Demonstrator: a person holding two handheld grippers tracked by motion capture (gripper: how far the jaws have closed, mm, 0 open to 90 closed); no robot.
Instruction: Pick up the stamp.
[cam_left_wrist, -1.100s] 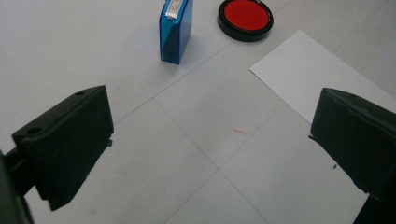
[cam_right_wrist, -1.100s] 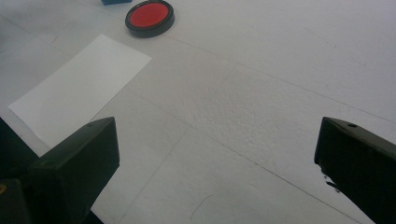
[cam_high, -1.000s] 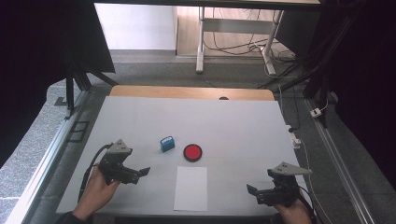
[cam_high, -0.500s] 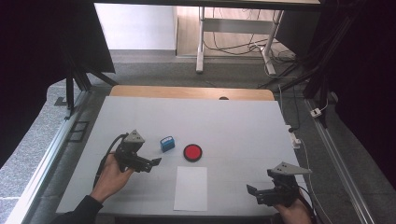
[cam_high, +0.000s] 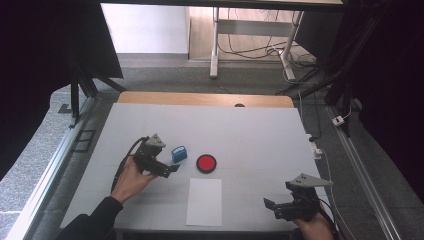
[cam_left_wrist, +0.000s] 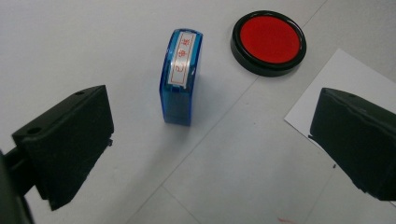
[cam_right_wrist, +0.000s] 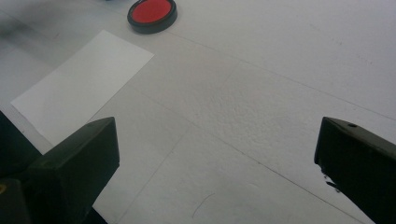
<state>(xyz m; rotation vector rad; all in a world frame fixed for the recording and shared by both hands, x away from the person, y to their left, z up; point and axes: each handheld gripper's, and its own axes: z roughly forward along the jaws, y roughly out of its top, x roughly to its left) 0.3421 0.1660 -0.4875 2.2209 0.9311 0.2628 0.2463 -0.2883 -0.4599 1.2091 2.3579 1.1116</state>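
The left gripper (cam_high: 172, 169) is held with jaws spread just left of the blue stamp (cam_high: 178, 153); the right gripper's (cam_high: 270, 206) jaws are spread too.

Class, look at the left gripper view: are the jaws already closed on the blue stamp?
No: the left gripper is wide open, with the blue stamp standing untouched beyond its jaws.
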